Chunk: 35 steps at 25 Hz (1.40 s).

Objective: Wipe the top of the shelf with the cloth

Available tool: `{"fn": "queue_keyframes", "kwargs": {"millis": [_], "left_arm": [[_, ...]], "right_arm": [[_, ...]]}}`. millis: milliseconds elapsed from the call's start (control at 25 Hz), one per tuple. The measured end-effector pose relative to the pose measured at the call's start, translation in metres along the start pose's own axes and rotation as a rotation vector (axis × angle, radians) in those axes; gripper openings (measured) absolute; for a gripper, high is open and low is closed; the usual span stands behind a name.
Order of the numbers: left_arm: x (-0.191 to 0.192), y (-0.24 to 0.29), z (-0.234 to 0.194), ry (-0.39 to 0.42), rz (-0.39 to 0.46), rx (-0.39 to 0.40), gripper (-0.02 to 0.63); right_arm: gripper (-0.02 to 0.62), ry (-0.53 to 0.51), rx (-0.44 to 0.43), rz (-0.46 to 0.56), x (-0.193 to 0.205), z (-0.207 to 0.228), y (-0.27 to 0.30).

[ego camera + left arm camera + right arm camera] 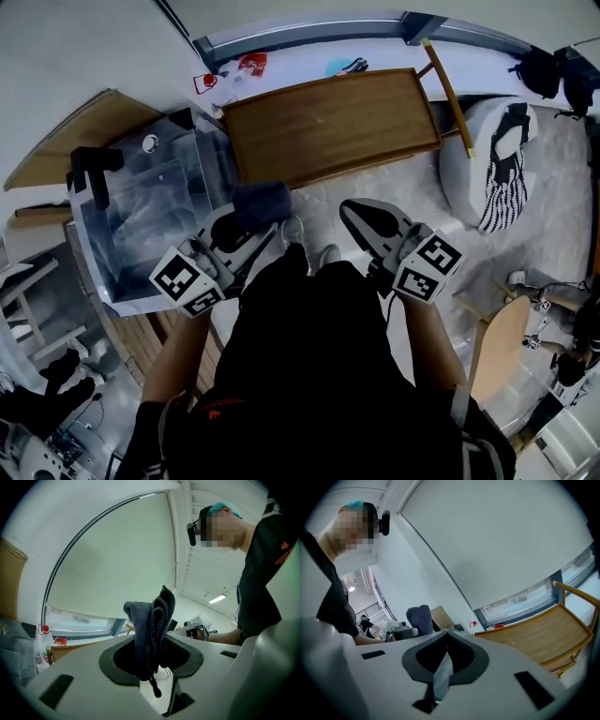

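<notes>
The shelf's wooden top (328,122) lies ahead of me under the window, and its slats also show in the right gripper view (539,634). My left gripper (246,232) is held in front of my body, short of the shelf's near left corner, shut on a dark blue cloth (262,204). The cloth (152,620) stands up folded between the jaws of the left gripper (152,665). My right gripper (349,214) is beside it to the right, also short of the shelf. The right gripper (446,632) has its jaws together with nothing held.
A clear plastic box (150,206) stands to the left of the shelf. A white cushion with a striped cloth (487,159) lies to the right, and a round wooden stool (497,347) is nearer. Red items (251,64) sit on the window sill.
</notes>
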<state>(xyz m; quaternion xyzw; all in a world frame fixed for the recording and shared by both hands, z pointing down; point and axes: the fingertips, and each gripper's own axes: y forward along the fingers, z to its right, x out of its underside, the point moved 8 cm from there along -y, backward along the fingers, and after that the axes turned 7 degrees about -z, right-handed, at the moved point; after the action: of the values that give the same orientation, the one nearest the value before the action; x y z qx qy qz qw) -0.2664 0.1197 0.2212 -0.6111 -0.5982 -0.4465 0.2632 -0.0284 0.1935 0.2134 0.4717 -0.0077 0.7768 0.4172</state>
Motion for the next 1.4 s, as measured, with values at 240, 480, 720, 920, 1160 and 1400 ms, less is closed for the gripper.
{"fn": "queue_keyframes", "kwargs": {"millis": [240, 480, 720, 920, 1160, 1400], "left_arm": [[-0.004, 0.014, -0.021, -0.029, 0.011, -0.051, 0.144], [-0.004, 0.036, -0.042, -0.069, 0.025, -0.154, 0.144], [-0.001, 0.061, -0.067, -0.132, 0.064, -0.293, 0.144], [0.004, 0.080, -0.076, -0.187, 0.099, -0.396, 0.144], [0.010, 0.099, -0.083, -0.206, 0.111, -0.469, 0.144], [0.016, 0.103, -0.101, -0.242, 0.123, -0.544, 0.144]], "right_arm": [[0.006, -0.008, -0.017, -0.030, -0.016, 0.028, 0.010], [0.006, -0.022, -0.095, -0.100, -0.032, 0.069, 0.027], [0.005, -0.027, -0.191, -0.186, -0.045, 0.116, 0.040], [0.005, -0.036, -0.258, -0.247, -0.055, 0.147, 0.048], [0.005, -0.056, -0.320, -0.278, -0.069, 0.169, 0.057], [0.005, -0.059, -0.362, -0.323, -0.073, 0.187, 0.073]]}}
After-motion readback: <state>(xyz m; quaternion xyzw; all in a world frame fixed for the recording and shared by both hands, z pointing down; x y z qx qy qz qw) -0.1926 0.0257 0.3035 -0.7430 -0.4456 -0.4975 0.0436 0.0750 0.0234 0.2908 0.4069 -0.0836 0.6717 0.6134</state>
